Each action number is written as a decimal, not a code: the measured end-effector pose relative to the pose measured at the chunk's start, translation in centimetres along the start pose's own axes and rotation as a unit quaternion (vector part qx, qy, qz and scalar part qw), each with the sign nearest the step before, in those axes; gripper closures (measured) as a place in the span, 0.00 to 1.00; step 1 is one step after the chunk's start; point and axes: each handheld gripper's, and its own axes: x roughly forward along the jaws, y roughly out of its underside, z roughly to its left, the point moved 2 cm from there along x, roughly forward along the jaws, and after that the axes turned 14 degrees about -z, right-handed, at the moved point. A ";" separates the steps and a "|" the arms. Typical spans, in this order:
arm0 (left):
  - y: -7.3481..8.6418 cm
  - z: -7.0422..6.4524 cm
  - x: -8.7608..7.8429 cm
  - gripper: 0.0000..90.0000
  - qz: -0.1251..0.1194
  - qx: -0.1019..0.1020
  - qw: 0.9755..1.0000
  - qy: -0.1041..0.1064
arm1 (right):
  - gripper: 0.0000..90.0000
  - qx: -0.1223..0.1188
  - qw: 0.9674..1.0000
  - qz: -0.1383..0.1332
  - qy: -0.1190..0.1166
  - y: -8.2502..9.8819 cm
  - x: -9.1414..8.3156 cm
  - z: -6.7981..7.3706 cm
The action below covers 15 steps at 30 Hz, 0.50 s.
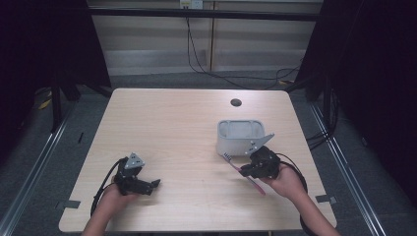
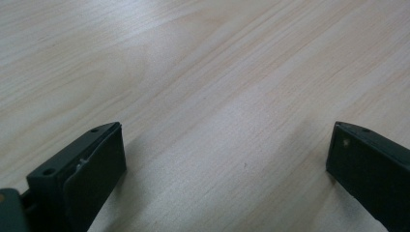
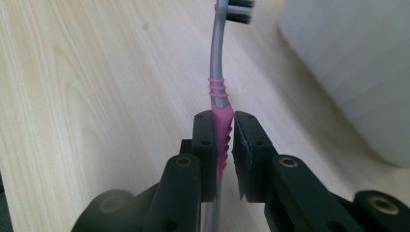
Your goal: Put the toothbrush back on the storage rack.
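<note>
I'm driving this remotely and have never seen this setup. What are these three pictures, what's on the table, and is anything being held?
A person holds a hand-operated claw in each hand; there is no robot arm. The high view looks down on a wooden table. The other two pictures come from cameras riding on each claw.

On the table stands a white plastic container. The right claw is shut on the pink grip of a pink-and-grey toothbrush, whose bristled head points toward the container. The left claw is open, holding nothing, low over bare wood.

We see bare table [image 1: 172,128] left and centre (open passage); the white basket [image 1: 239,137] blocks the right.
</note>
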 end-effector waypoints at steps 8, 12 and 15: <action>0.0 0.0 0.0 0.00 0.000 0.000 1.000 0.000 | 0.89 -0.015 0.998 0.053 0.007 0.6 2.3 0.5; 0.0 0.0 0.0 0.00 0.000 0.000 1.000 0.000 | 0.89 -0.019 0.997 0.071 0.011 0.7 2.8 0.6; 0.0 0.0 0.0 0.00 0.000 0.000 1.000 0.000 | 0.89 -0.021 0.996 0.083 0.019 0.7 2.9 0.7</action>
